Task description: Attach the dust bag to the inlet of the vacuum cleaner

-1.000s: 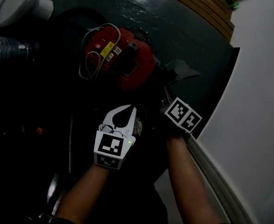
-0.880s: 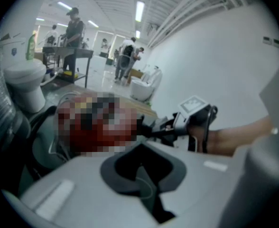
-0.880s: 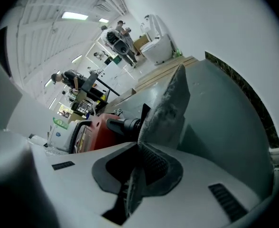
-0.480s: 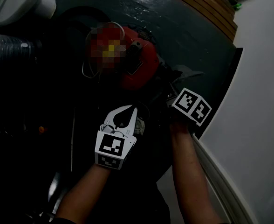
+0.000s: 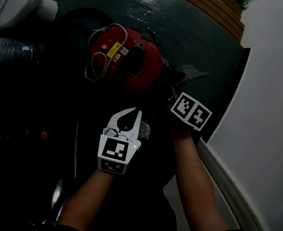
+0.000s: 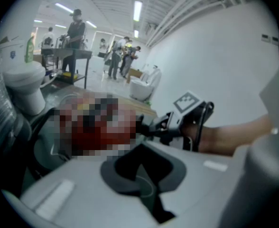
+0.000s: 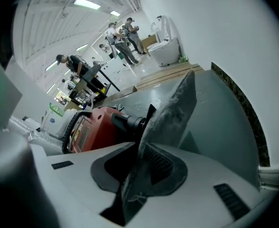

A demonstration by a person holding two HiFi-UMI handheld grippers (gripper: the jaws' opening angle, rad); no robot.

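A red vacuum cleaner (image 5: pixel 127 57) lies on the dark floor, with its black inlet tube (image 7: pixel 130 122) pointing toward the grey dust bag (image 7: pixel 177 108). My right gripper (image 7: pixel 139 175) is shut on the bag's lower edge, and the fabric rises between the jaws, just right of the inlet. In the head view the right gripper (image 5: pixel 173 96) sits beside the vacuum's near right side, with the dust bag (image 5: pixel 192 73) spread beyond it. My left gripper (image 5: pixel 139 111) hovers nearer me, its jaws shut with nothing in them. The left gripper view shows the vacuum (image 6: pixel 94 127) behind a mosaic patch.
A white wall and baseboard (image 5: pixel 266 129) run along the right. A wooden slatted strip (image 5: pixel 204 8) crosses the far floor. A white toilet (image 5: pixel 16 4) and a grey ribbed hose (image 5: pixel 6 49) stand at the far left. A white cord (image 5: pixel 96 64) is looped on the vacuum.
My right gripper drifted a little to the right with the bag, then came back left toward the vacuum. The left gripper has stayed put.
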